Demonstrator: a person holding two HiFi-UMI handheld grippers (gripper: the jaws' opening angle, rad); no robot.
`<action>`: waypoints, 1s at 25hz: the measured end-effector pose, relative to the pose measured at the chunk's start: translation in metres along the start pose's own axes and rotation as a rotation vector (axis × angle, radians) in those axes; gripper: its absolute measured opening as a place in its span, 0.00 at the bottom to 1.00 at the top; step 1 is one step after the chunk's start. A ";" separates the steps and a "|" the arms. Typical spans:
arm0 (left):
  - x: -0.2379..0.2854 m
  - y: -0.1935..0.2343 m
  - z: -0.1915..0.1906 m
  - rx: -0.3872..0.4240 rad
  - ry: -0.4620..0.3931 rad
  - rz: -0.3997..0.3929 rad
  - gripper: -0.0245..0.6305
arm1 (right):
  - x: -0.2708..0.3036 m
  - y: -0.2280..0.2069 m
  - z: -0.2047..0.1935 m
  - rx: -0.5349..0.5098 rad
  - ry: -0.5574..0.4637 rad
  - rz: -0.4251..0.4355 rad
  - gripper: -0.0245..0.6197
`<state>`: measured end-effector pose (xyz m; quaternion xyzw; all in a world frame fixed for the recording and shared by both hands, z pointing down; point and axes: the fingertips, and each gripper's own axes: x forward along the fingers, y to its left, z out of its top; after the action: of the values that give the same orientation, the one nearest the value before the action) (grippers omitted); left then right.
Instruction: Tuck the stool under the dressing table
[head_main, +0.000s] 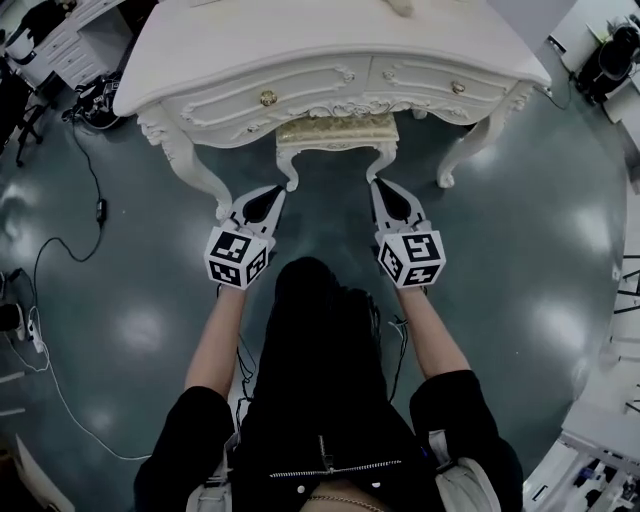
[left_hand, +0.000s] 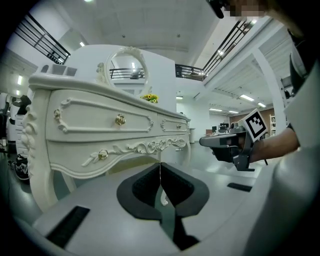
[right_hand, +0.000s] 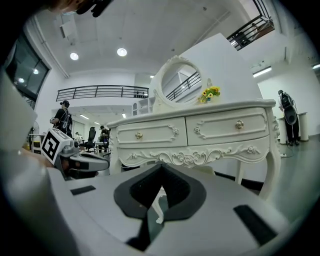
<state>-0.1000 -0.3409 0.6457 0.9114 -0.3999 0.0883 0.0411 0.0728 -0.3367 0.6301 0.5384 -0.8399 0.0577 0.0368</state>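
White-painted, carved wooden dressing table with gold knobs (head_main: 330, 75) across the top of the head view, on a dark glossy floor (head_main: 520, 250). Tucked beneath it at upper centre, between its curved front legs: small white stool with a cream patterned seat (head_main: 337, 130), seat partly under the drawer front, two front legs sticking out toward the bottom of the frame. Just below the stool, left gripper (head_main: 276, 190) at centre left and right gripper (head_main: 379, 184) at centre right, each pointing up-frame, tips just beside a stool leg; contact not clear. Both pairs of jaws pressed together, nothing clamped between them. Seen in each gripper view through the slit under the closed pair: a curved white stool leg beyond.
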 end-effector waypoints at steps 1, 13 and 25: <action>0.000 0.001 0.016 -0.002 0.015 -0.008 0.07 | 0.001 0.002 0.017 0.005 0.013 -0.002 0.05; -0.013 0.012 0.278 -0.034 0.071 -0.106 0.07 | -0.006 0.012 0.281 0.023 0.047 -0.046 0.05; -0.013 0.027 0.444 -0.022 0.058 -0.153 0.07 | -0.002 0.019 0.430 0.007 0.080 -0.061 0.04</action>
<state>-0.0719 -0.4142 0.2074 0.9358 -0.3289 0.1067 0.0692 0.0571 -0.3855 0.2027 0.5611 -0.8208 0.0811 0.0699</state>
